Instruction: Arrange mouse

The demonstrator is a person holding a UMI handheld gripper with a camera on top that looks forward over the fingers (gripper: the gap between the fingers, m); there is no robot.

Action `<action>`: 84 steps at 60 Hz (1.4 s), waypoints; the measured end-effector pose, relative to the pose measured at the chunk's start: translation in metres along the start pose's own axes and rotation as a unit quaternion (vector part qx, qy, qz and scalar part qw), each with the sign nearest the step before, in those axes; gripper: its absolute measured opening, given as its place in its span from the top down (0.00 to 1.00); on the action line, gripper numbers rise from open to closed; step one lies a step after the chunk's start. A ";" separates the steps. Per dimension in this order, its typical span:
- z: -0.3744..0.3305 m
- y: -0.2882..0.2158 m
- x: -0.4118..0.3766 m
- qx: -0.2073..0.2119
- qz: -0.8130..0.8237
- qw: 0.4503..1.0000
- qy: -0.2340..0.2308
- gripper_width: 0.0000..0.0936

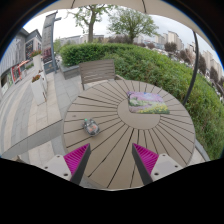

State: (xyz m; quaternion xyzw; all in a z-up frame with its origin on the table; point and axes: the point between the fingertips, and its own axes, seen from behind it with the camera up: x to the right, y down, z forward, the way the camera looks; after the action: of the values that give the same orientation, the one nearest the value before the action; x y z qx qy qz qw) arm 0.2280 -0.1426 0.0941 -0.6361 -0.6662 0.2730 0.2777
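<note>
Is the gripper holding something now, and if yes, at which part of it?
Nothing is held. The gripper is open and empty; the mouse lies apart on the round wooden table, beyond the fingers.

Round slatted wooden table [120,130], hedge [150,62] beyond

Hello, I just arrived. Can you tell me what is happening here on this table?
A person holds a handheld gripper above a round wooden table outdoors. Its fingers are open and grip nothing. A small grey mouse lies on the table just beyond the left finger, untouched. Farther off, near the far edge, lies a mouse pad with a colourful picture. A hedge and a chair stand behind the table.
</note>
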 end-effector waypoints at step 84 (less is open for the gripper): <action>0.208 -0.053 -0.068 0.032 0.022 0.999 -0.025 0.59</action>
State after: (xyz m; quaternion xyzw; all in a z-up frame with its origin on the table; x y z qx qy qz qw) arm 0.0442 -0.2150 -0.0147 -0.6340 -0.6499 0.3159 0.2753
